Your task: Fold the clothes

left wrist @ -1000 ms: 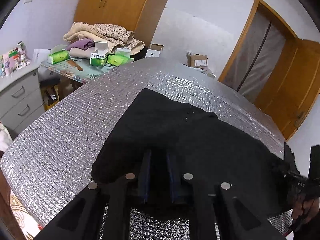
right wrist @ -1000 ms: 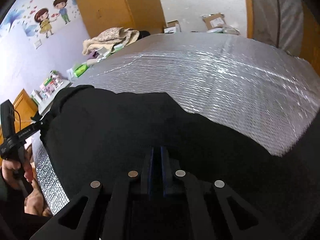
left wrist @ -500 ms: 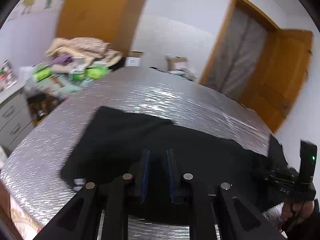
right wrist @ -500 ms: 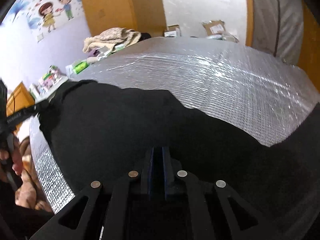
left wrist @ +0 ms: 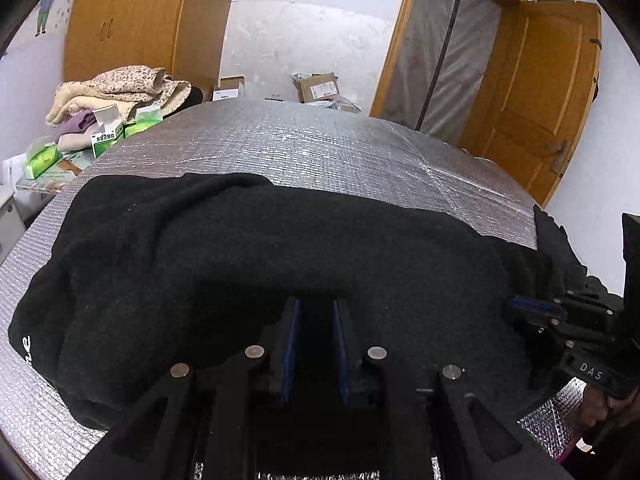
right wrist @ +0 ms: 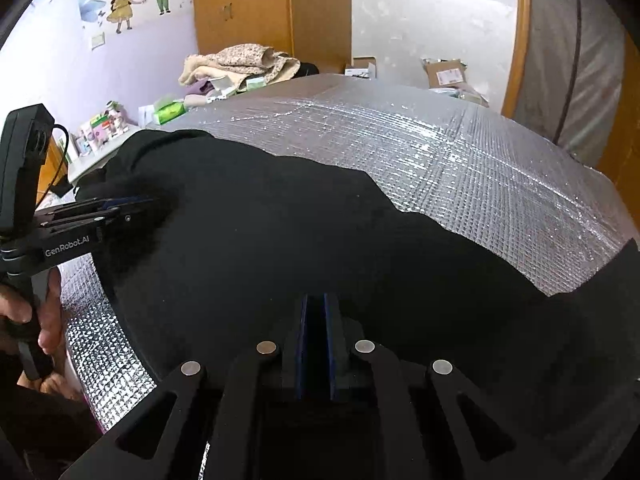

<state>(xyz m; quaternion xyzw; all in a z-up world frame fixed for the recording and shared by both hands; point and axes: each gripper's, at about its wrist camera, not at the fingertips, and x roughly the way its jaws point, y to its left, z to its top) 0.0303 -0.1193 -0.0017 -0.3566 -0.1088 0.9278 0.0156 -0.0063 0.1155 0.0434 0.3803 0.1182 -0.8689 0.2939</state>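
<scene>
I have the black garment (left wrist: 280, 264) spread across the silver table (left wrist: 320, 152), filling mid-frame. Both grippers' fingers (left wrist: 289, 344) pinch its near hem. It looks soft, limp fleece; I'd grip edges and corners.

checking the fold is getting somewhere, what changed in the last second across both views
The black garment was drawn leftward across the silver table cover in the left wrist view, its far edge now lying straighter and broader. Both tongs, left and right, keep black cloth between their pads; none was let go. The pile of folded fabrics beyond the table stayed put.
</scene>
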